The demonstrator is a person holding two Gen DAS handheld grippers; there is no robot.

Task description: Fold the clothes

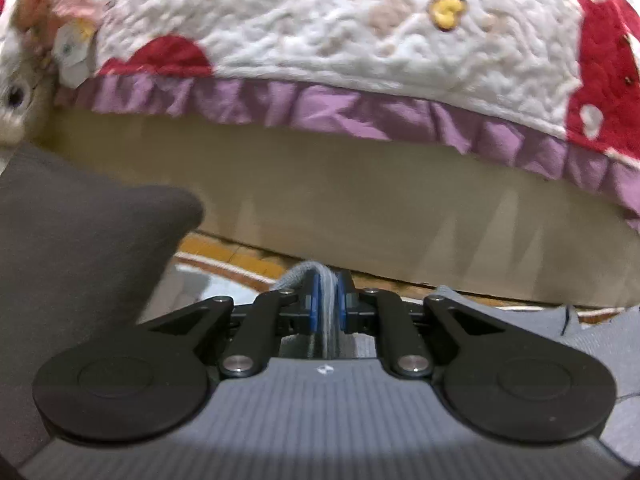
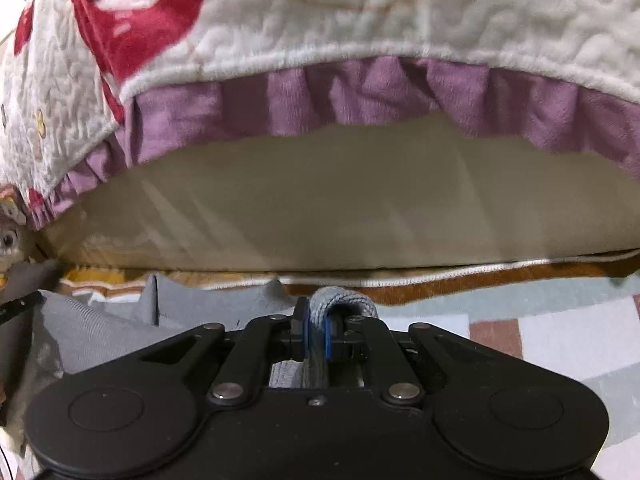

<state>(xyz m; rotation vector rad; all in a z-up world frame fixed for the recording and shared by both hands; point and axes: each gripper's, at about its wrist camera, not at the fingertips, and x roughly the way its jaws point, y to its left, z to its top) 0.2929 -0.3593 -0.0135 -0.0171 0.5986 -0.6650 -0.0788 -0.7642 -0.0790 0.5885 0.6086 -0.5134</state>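
The left gripper (image 1: 328,300) clamps a bunched fold of the grey ribbed knit garment (image 1: 316,412) between its blue pads; the fabric runs back under the gripper body. The right gripper (image 2: 318,330) is likewise closed on a rolled grey edge of that garment (image 2: 100,336), which spreads over the patterned rug (image 2: 560,320). Ahead stands a beige mattress side (image 2: 320,208) under a white quilted bedspread with red motifs and a purple frill (image 2: 360,96). A dark, blurred shape (image 1: 80,248), possibly cloth, fills the left view's left edge.
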